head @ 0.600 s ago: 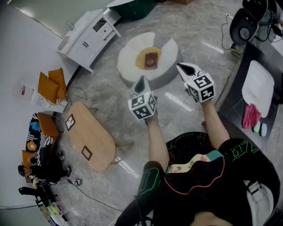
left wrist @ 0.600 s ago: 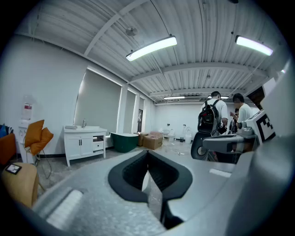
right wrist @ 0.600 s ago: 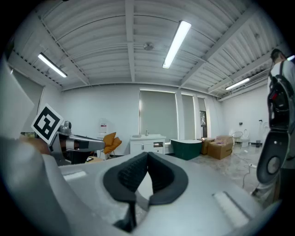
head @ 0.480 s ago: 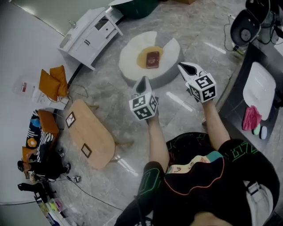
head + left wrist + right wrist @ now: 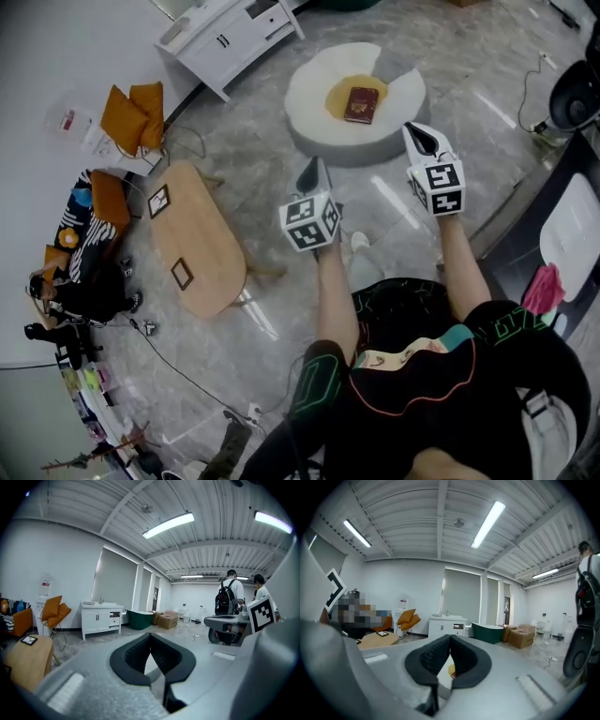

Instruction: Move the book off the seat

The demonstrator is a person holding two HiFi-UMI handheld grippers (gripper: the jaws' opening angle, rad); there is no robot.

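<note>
A dark red book (image 5: pixel 361 104) lies flat on the yellow cushion of a round white seat (image 5: pixel 309 101) on the floor ahead of me. My left gripper (image 5: pixel 312 172) hangs below and to the left of the seat, shut and empty. My right gripper (image 5: pixel 422 136) hovers by the seat's right edge, also shut with nothing in it. In the left gripper view the dark fingertips (image 5: pixel 150 639) meet at a point. In the right gripper view the closed gripper (image 5: pixel 450 641) aims toward the seat, and a sliver of yellow cushion (image 5: pixel 449 670) shows through the gap under the tips.
A low oval wooden table (image 5: pixel 192 251) stands to the left. A white cabinet (image 5: pixel 234 37) sits at the back left, orange chairs (image 5: pixel 131 117) beside it. A dark desk (image 5: pixel 572 234) runs along the right. Two people stand far off (image 5: pixel 234 597). Marble floor lies around the seat.
The view has shifted, so the seat and book now sit further right and higher. Both grippers stay shut and hold about the same spacing, the right one now close to the seat's edge.
</note>
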